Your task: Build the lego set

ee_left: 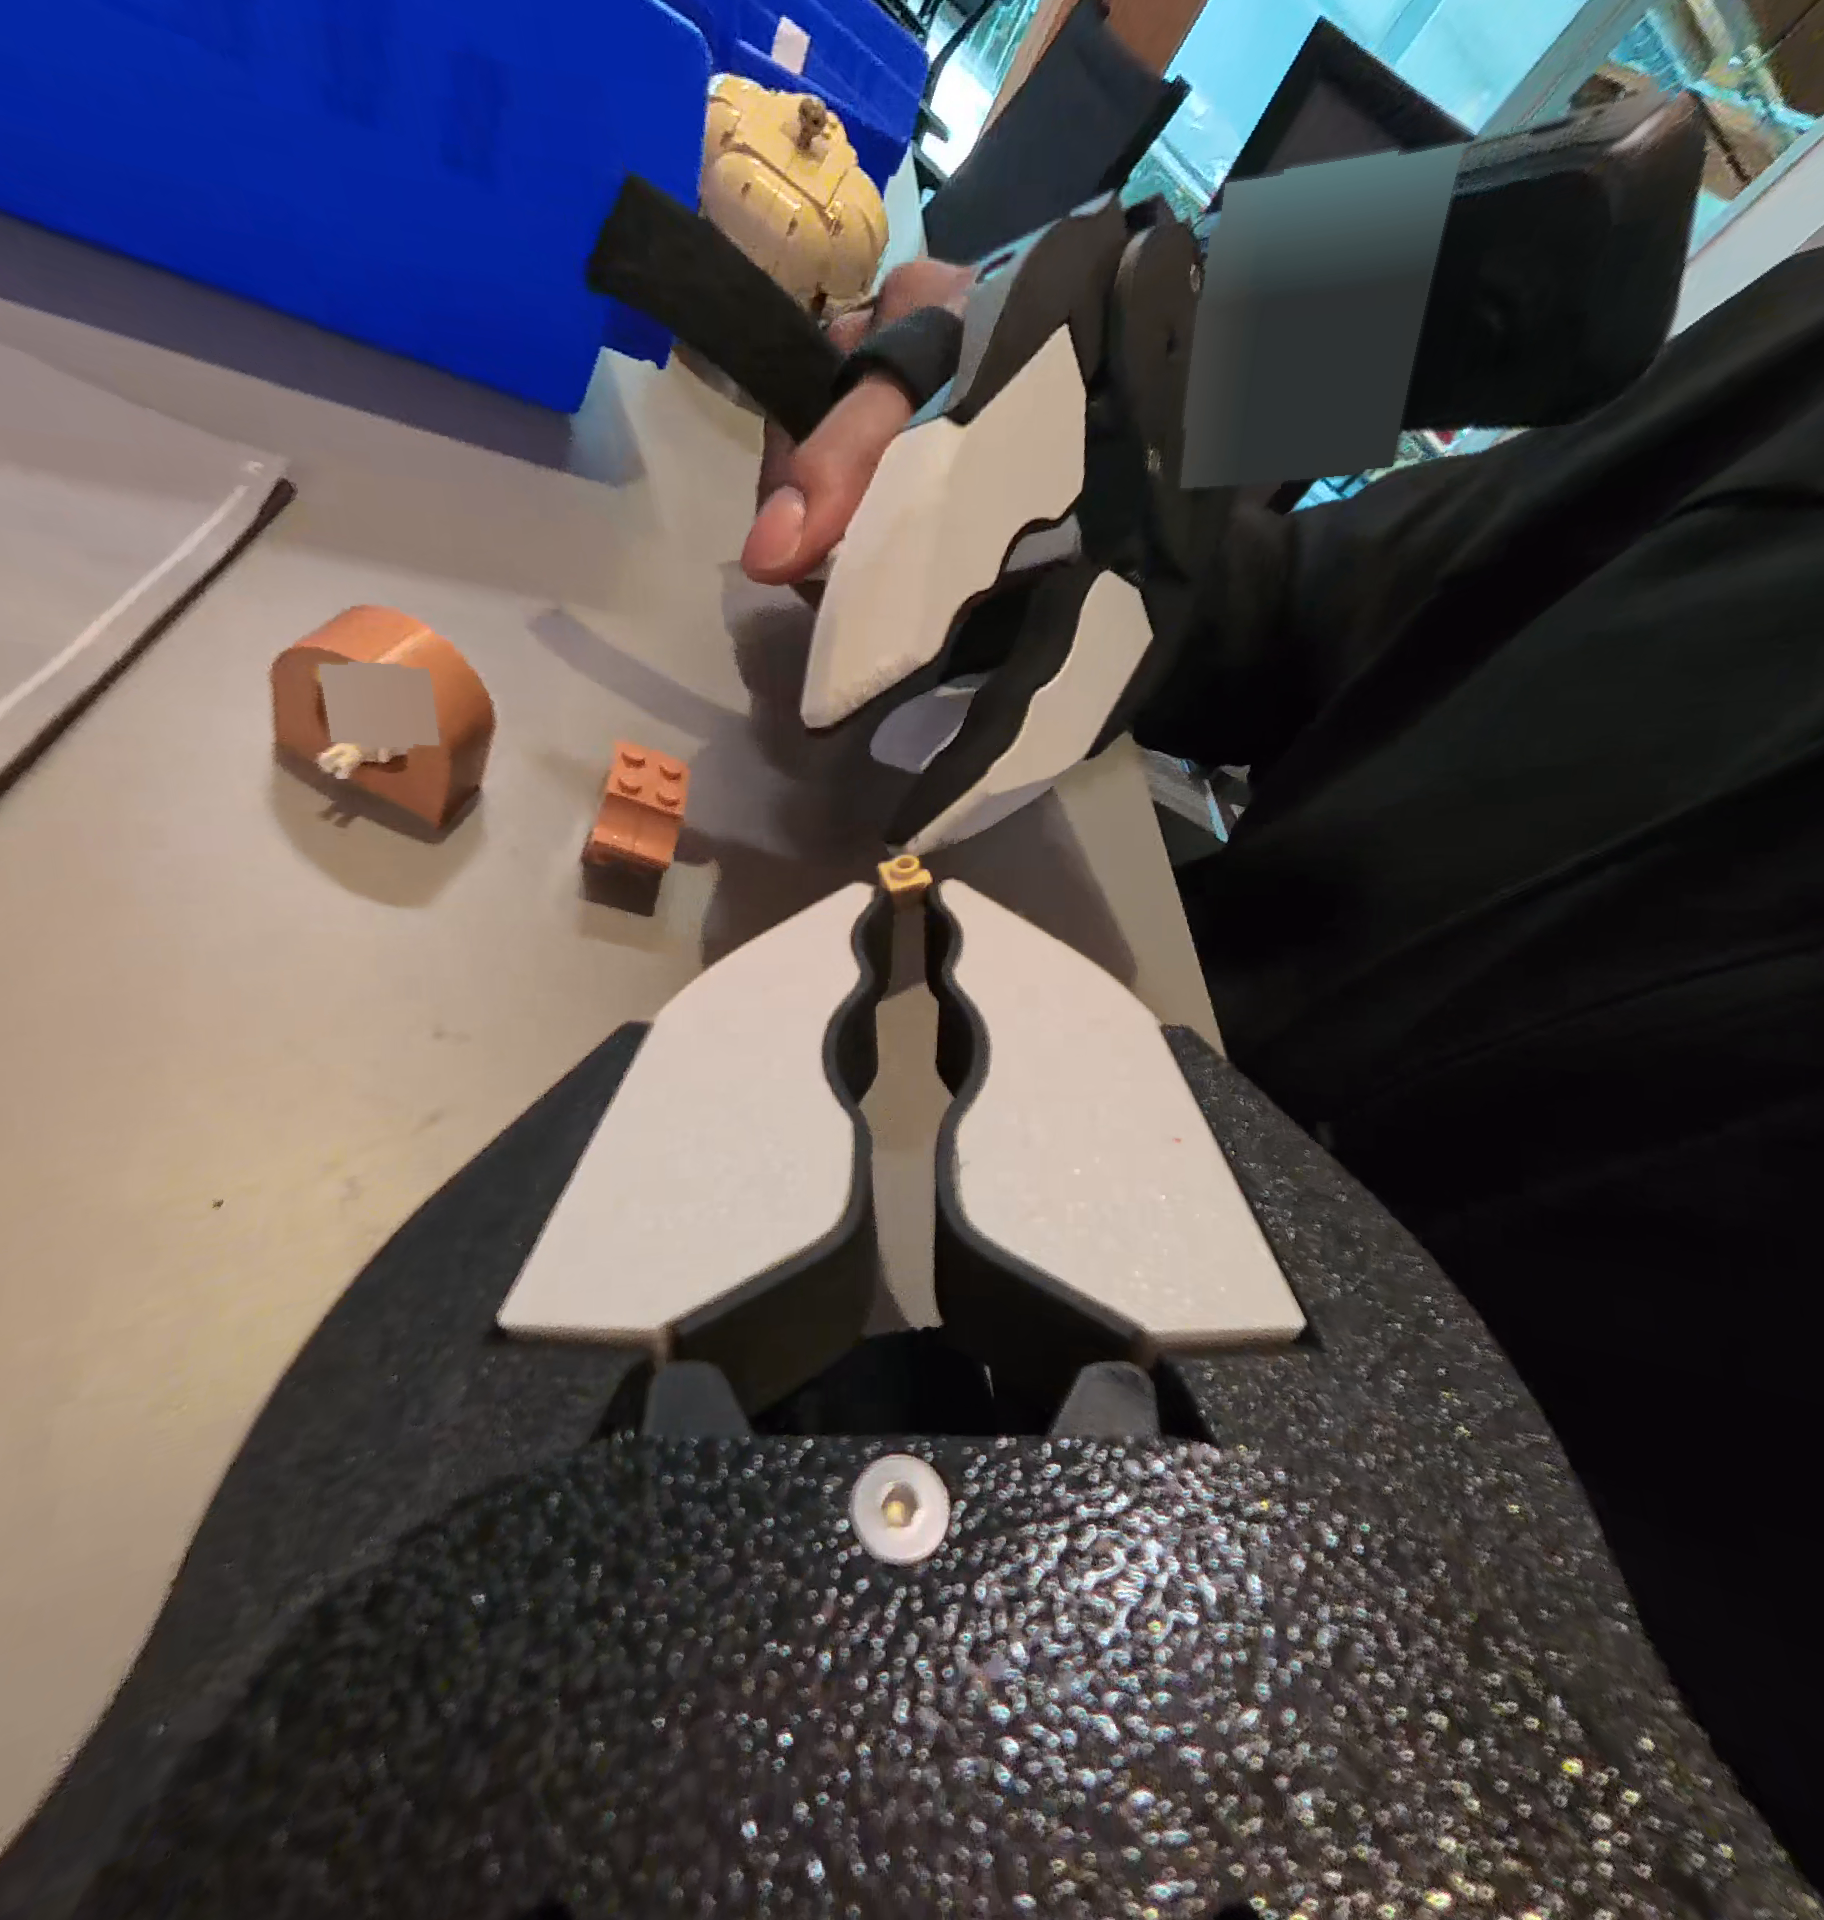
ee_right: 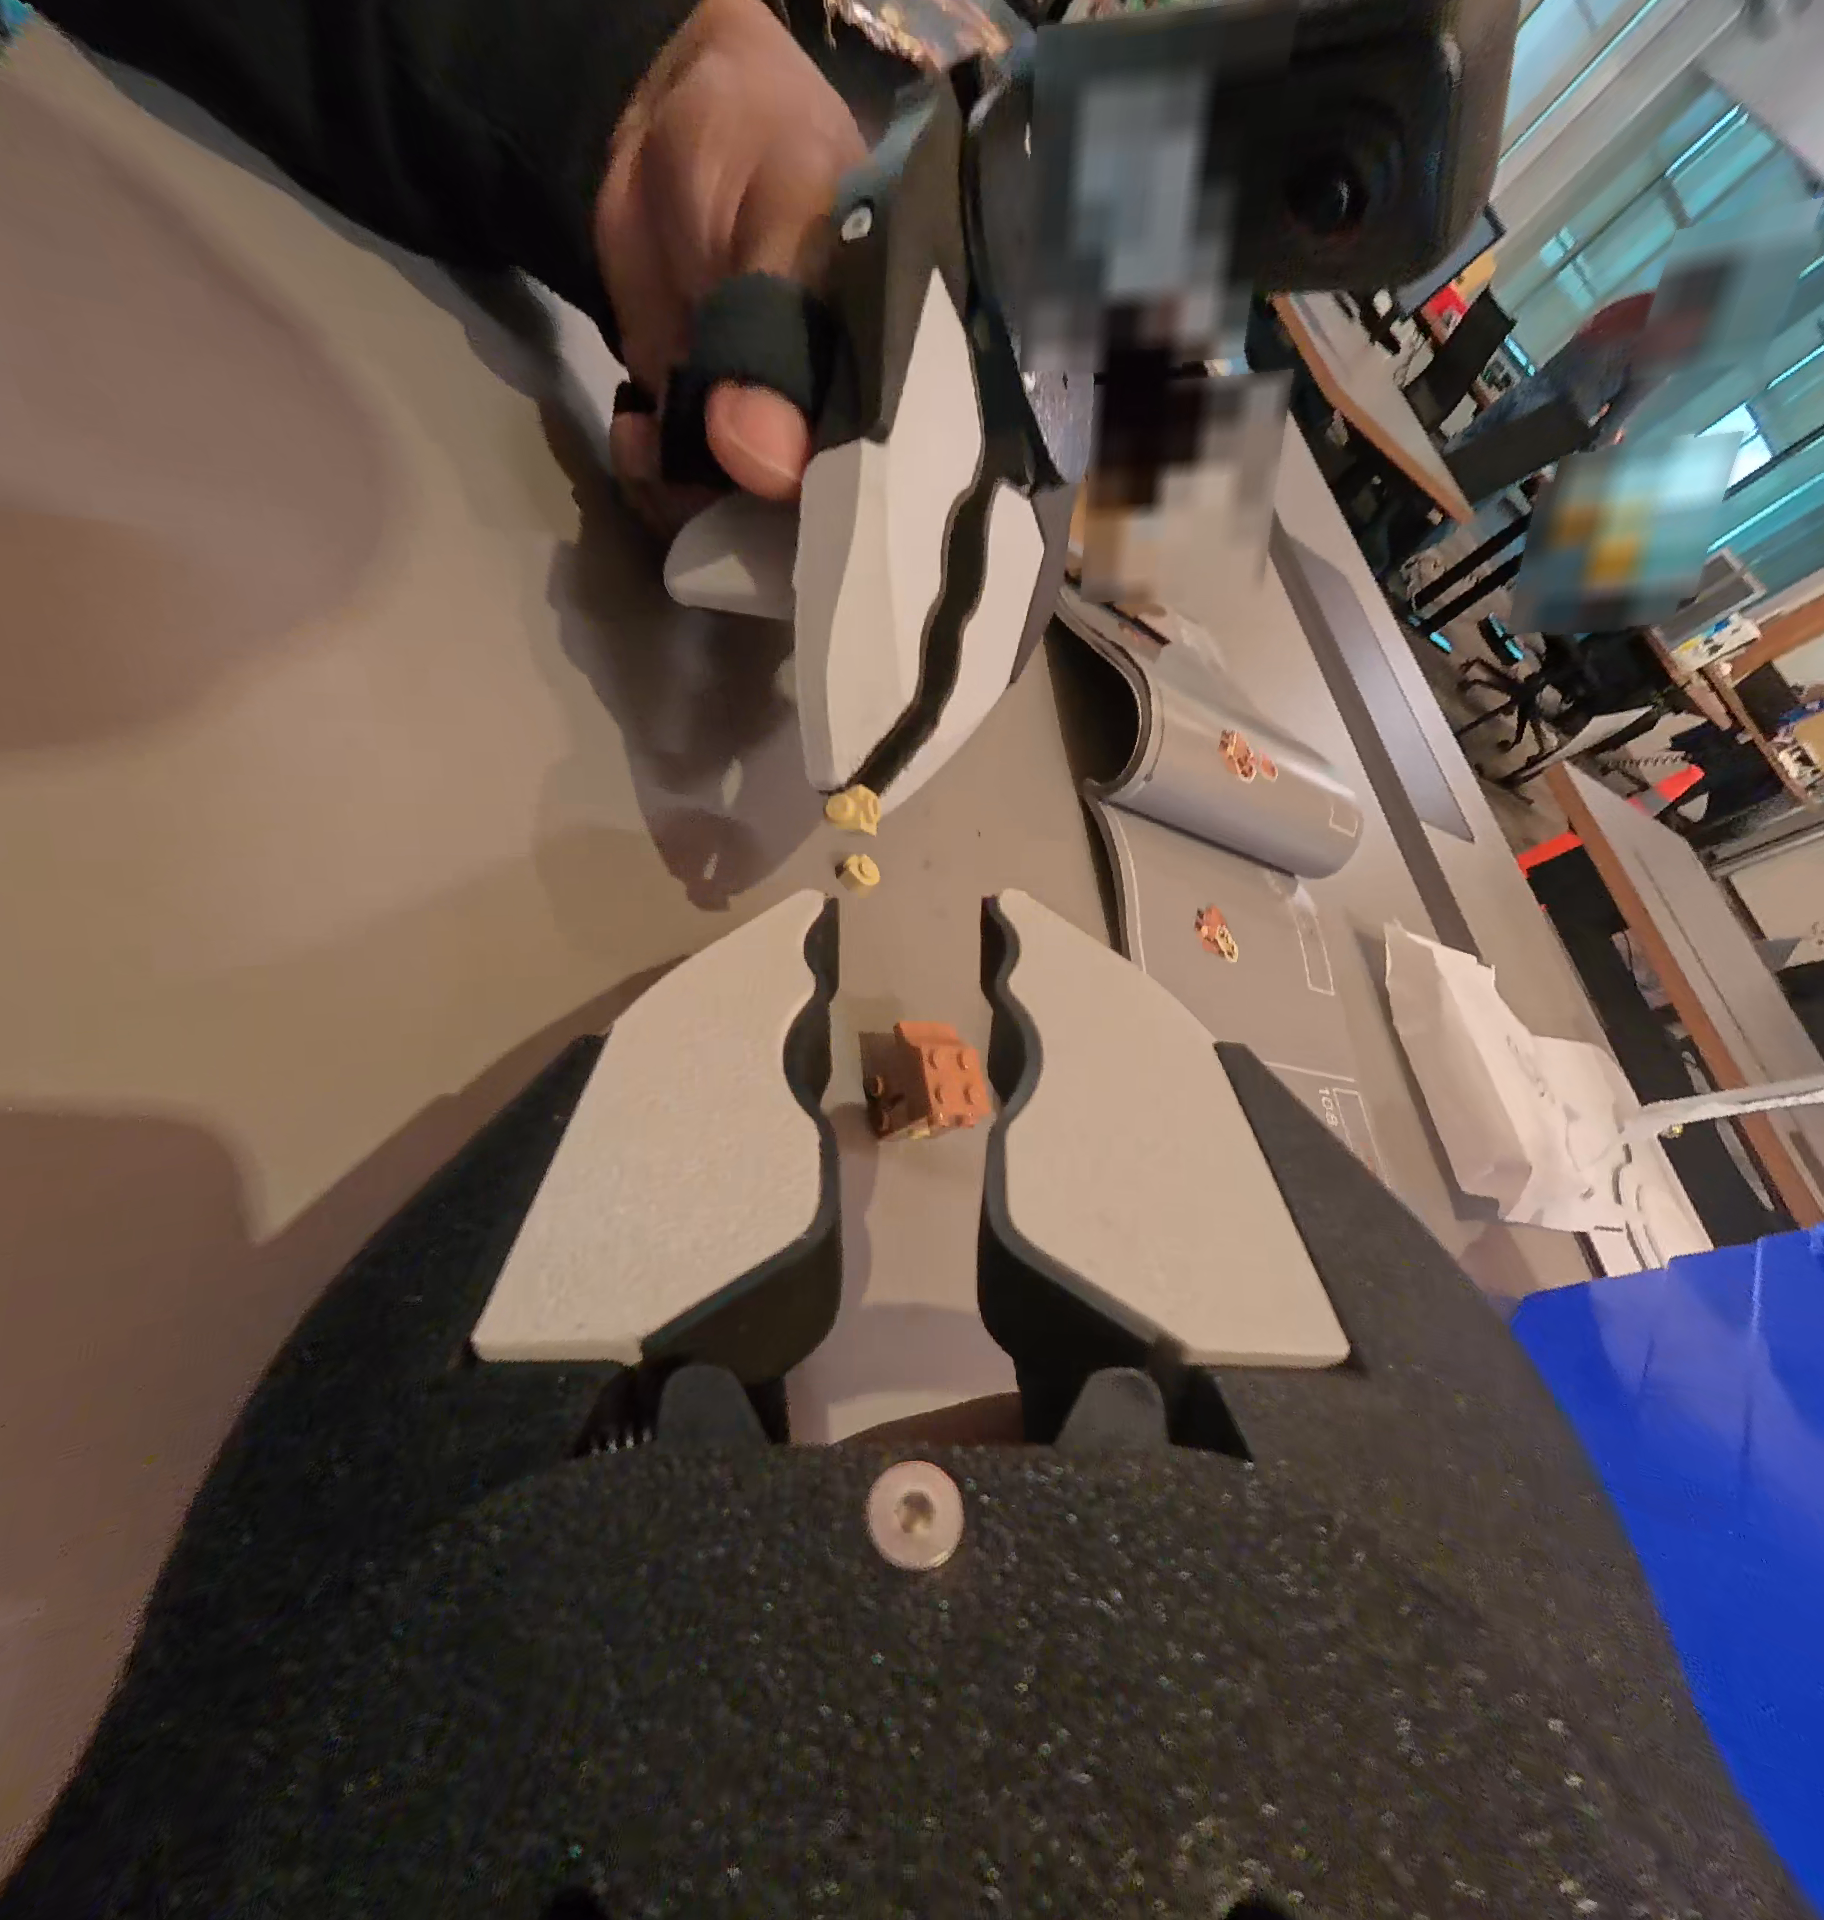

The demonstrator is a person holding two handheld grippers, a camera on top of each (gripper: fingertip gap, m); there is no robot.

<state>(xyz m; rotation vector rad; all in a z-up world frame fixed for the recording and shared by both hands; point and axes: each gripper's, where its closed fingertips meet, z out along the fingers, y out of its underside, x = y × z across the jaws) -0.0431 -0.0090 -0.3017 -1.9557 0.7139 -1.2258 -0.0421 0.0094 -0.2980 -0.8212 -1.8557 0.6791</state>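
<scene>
My left gripper [ee_left: 905, 906] is shut on a tiny tan one-stud brick [ee_left: 905, 881] pinched at its fingertips, above the grey table [ee_left: 212, 1039]. The right wrist view shows the same gripper [ee_right: 848, 795] from the front with that brick [ee_right: 854, 810] at its tip. A second tiny tan piece [ee_right: 858, 873] sits just below it, close to my right gripper's left fingertip [ee_right: 799, 914]. My right gripper [ee_right: 908, 909] is open and empty, and shows tip to tip with the left in the left wrist view [ee_left: 866, 774]. A brown brick block [ee_right: 929, 1081] lies on the table under the right fingers, untouched.
A brown arch-shaped piece [ee_left: 383, 717] and the brown block [ee_left: 638, 821] lie left of the grippers. Blue bins [ee_left: 316, 187] and a tan brick model [ee_left: 794, 197] stand behind. A rolled grey mat [ee_right: 1230, 769], white paper bag [ee_right: 1490, 1081] and blue bin [ee_right: 1718, 1507] are on the right. Left and right tips are no more than a few centimetres apart. It is some 5 cm from my right tips to the brown brick block [ee_right: 929, 1081]. Seen from the left wrist view [ee_left: 673, 794] as well.
</scene>
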